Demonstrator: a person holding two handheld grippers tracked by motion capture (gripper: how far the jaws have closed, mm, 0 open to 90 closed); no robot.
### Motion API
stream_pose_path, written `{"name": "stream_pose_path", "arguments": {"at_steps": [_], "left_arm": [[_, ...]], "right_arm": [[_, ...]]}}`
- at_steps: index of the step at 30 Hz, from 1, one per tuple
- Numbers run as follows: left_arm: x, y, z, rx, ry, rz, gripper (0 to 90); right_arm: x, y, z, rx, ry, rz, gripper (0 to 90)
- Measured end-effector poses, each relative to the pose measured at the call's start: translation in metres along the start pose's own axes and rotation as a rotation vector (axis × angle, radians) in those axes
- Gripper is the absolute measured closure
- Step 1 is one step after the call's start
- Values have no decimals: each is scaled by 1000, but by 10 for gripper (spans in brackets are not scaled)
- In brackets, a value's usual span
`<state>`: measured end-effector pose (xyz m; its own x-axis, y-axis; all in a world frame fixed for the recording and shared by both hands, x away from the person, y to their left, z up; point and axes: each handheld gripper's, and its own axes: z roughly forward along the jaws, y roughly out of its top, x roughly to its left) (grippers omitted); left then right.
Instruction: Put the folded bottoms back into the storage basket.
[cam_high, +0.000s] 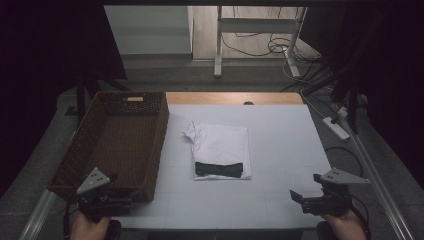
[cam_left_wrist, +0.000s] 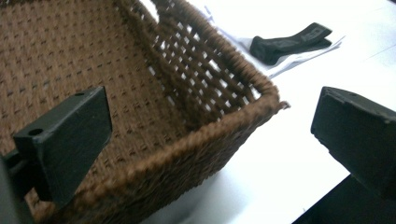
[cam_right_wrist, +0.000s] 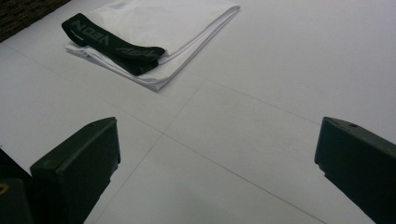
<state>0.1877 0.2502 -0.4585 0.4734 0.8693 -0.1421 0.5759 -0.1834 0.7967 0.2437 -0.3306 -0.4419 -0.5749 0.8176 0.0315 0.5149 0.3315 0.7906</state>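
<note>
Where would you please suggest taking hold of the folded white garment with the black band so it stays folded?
Probably at the near edge of the folded white garment, where the black band lies across it. That edge faces the open right gripper, and its stacked layers show there in the right gripper view, so jaws coming in low from the near side could likely pinch them all together.

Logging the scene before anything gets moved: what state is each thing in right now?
Shirt: folded, flat on the table, untouched.
Black band: lying across the shirt's near end.
Basket: upright, empty.
Left gripper: open, at the basket's near corner.
Right gripper: open, over bare table.
</note>
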Motion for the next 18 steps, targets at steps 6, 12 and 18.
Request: {"name": "stream_pose_path", "arguments": {"at_steps": [6, 12, 18], "left_arm": [[-2, 2, 4, 2, -20, 27, 0], [-2, 4, 7, 7, -43, 25, 0], [-8, 10, 13, -4, -59, 43, 0]], "right_arm": [[0, 0, 0, 4, 0, -6, 11], [0, 0, 0, 5, 1, -6, 11], [1, 0, 1, 11, 3, -14, 11]]}}
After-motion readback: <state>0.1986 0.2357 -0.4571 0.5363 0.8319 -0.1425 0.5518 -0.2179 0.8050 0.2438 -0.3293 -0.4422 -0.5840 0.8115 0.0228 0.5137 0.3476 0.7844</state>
